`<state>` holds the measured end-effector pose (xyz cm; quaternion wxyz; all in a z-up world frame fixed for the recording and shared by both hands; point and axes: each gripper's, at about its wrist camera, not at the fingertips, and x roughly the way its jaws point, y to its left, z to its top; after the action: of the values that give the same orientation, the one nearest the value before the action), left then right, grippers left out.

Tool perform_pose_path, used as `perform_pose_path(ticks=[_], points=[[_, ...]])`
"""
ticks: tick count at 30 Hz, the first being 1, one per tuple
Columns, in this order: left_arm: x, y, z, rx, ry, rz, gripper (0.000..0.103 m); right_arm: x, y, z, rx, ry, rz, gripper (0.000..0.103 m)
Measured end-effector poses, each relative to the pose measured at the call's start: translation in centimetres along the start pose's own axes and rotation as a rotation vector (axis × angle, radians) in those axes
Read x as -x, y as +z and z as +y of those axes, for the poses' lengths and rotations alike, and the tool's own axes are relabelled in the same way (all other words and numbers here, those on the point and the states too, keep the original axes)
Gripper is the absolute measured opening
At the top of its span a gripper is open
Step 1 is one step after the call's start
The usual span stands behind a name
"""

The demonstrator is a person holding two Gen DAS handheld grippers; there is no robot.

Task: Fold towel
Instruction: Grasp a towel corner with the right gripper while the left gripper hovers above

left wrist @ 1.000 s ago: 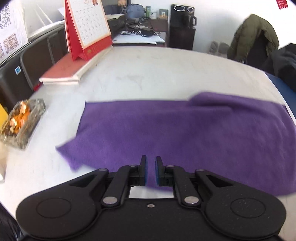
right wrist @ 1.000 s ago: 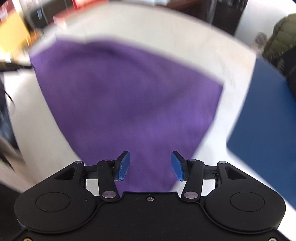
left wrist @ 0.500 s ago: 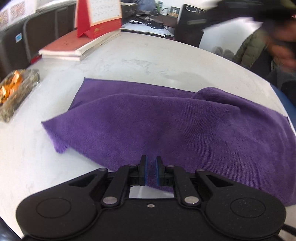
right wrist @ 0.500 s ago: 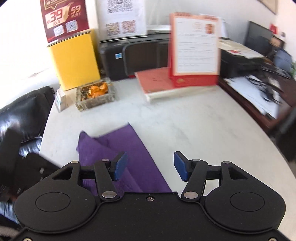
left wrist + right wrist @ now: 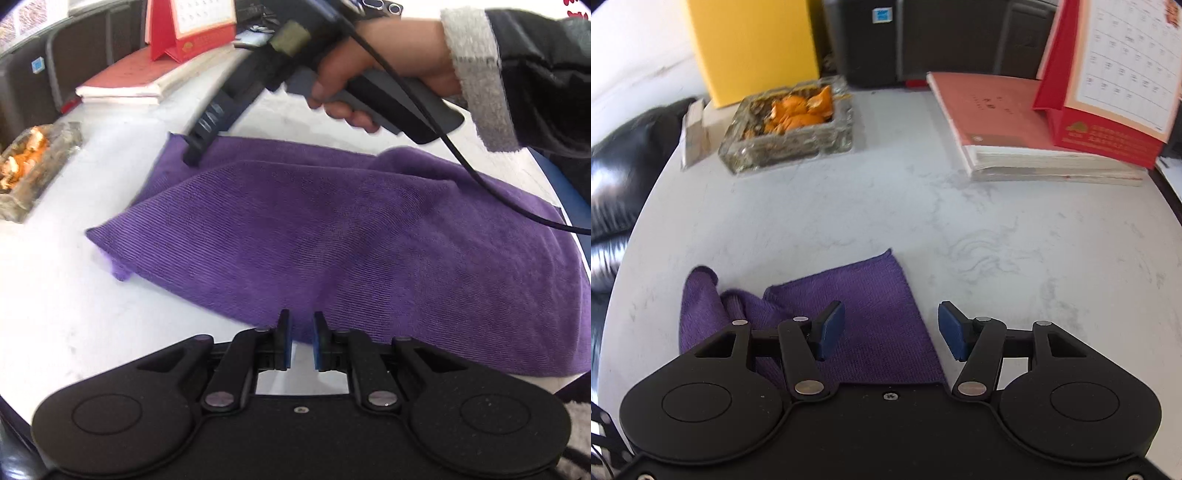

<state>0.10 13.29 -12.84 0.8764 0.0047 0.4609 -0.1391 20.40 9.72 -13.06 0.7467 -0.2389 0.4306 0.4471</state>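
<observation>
Glass dish (image 5: 790,129), red book (image 5: 1008,125), desk calendar (image 5: 1115,81).

The purple towel (image 5: 332,236) ran under the left gripper's (image 5: 299,341) body at six o'clock, its near hem hidden. The desk calendar (image 5: 1115,74) was cropped at one o'clock; its print was unreadable.

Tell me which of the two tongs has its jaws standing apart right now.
The right tongs: blue pads set wide over the purple towel's corner. The left tongs are nearly shut at the towel's near edge.

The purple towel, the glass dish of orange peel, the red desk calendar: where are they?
purple towel (image 5: 369,236): left wrist view, middle of top layer.
glass dish (image 5: 798,147): right wrist view, front wall.
desk calendar (image 5: 1108,140): right wrist view, red base.
</observation>
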Motion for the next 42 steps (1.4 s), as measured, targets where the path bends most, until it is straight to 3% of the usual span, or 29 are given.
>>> perform_pose_path(ticks=[6,8,11,14,15,16,22,33,41,42], points=[[-0.9,2.9,1.2,0.01,-0.014,-0.058,0.013,-0.4,-0.4,0.1,0.056,0.032,0.007,0.065],[-2.1,3.3,1.2,-0.001,0.005,-0.041,0.014,-0.5,-0.3,0.1,0.06,0.031,0.013,0.064],[-2.9,2.8,1.5,0.008,0.011,-0.021,0.015,-0.5,-0.2,0.3,0.068,0.031,0.02,0.056],[-2.2,2.1,1.5,0.008,0.011,-0.021,0.016,-0.1,-0.2,0.5,0.073,0.039,0.028,0.028],[-2.1,1.9,1.5,0.015,0.011,-0.018,0.016,0.0,-0.2,0.5,0.067,0.038,0.031,0.009],[-1.9,1.7,1.5,0.023,0.008,-0.016,0.016,0.0,-0.2,0.4,0.061,0.036,0.033,0.004],[-0.6,0.3,1.7,0.046,0.006,0.014,0.016,1.2,-1.2,-0.4,0.027,-0.027,-0.027,0.004],[-0.2,0.1,1.3,0.043,0.03,0.049,0.016,2.4,0.0,-6.5,-0.061,-0.209,-0.138,0.004],[0.0,0.2,0.9,0.015,0.063,0.097,0.016,-0.7,-0.4,-7.9,-0.078,-0.211,-0.15,0.006],[0.1,0.1,0.9,0.014,0.068,0.106,0.016,-0.9,-0.3,-7.8,-0.077,-0.209,-0.153,0.009]])
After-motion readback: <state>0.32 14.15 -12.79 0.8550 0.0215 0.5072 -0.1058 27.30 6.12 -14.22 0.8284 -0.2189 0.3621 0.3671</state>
